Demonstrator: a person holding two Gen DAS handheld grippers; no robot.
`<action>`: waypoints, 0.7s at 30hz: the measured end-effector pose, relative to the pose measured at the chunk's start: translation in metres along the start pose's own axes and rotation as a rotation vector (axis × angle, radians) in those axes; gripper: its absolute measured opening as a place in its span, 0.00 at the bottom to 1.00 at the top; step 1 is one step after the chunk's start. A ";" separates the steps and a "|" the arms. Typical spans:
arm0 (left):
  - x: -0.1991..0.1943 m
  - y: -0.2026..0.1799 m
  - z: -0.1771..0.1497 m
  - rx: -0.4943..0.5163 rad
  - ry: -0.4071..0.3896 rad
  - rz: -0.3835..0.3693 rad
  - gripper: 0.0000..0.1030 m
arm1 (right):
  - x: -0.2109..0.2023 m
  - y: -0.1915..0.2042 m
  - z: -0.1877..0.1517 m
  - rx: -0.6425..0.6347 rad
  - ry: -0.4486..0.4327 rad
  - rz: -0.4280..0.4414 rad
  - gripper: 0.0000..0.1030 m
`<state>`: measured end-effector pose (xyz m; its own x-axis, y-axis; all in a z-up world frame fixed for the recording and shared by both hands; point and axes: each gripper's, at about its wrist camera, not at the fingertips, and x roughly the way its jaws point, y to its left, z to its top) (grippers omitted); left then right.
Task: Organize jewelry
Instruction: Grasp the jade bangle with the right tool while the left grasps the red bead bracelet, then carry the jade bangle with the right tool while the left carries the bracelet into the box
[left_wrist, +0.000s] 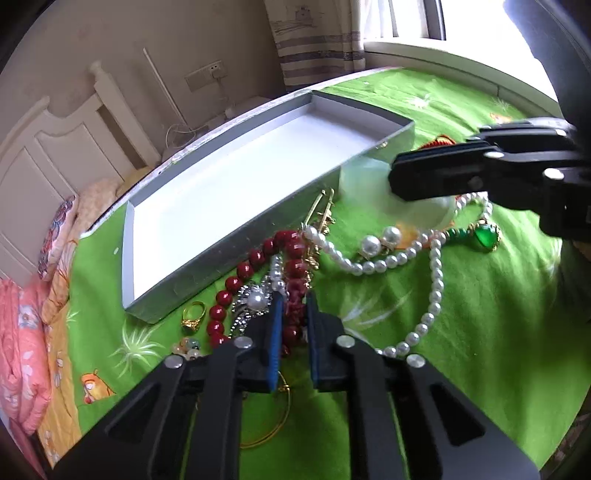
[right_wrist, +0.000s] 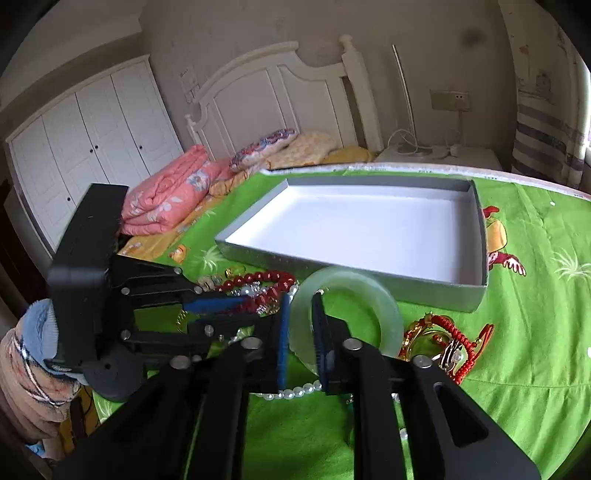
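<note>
The left tongs (left_wrist: 293, 314) had closed on the red bead strand (left_wrist: 295, 258), the blue pads pinching a run of beads where the strand lay tangled with a pearl-centred sparkly brooch (left_wrist: 255, 301). Gripping at that spot probably made sense because the beads stood proud of the green bedsheet (left_wrist: 461, 350) there, easy to pinch. The right tongs (right_wrist: 300, 332) were shut on the pale green jade bangle (right_wrist: 347, 317), one pad inside the ring and one outside — a grip across the band, which seemed the surest hold on a smooth hoop. The bangle stood tilted up, just in front of the near wall of the grey tray (right_wrist: 369, 288).

That tray, shallow and white inside, held nothing at all; every piece lay outside it on the sheet. The pearl necklace (left_wrist: 436, 266) sprawled between the two tongs, with a green pendant (left_wrist: 485, 236) beside it, a gold ring (left_wrist: 194, 317) near the tray's corner, and a red cord bracelet (right_wrist: 454, 343) to the right of the bangle. By that reading, sorting had barely begun — both tongs held a first piece, likely bound for the tray.
</note>
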<state>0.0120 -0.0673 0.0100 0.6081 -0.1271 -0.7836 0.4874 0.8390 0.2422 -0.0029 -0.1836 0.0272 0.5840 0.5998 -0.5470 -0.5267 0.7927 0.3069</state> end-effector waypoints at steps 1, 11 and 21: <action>-0.003 0.004 0.000 -0.026 -0.019 -0.012 0.11 | -0.003 -0.002 0.000 0.010 -0.014 0.008 0.13; -0.048 0.029 -0.007 -0.215 -0.133 -0.174 0.10 | 0.005 -0.001 0.002 -0.015 0.058 0.000 0.14; -0.076 0.076 -0.008 -0.418 -0.223 -0.342 0.10 | 0.039 0.021 0.016 -0.162 0.287 -0.043 0.19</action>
<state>-0.0021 0.0106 0.0830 0.5987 -0.4980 -0.6273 0.4182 0.8623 -0.2855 0.0183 -0.1424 0.0246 0.4223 0.4925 -0.7610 -0.6101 0.7753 0.1632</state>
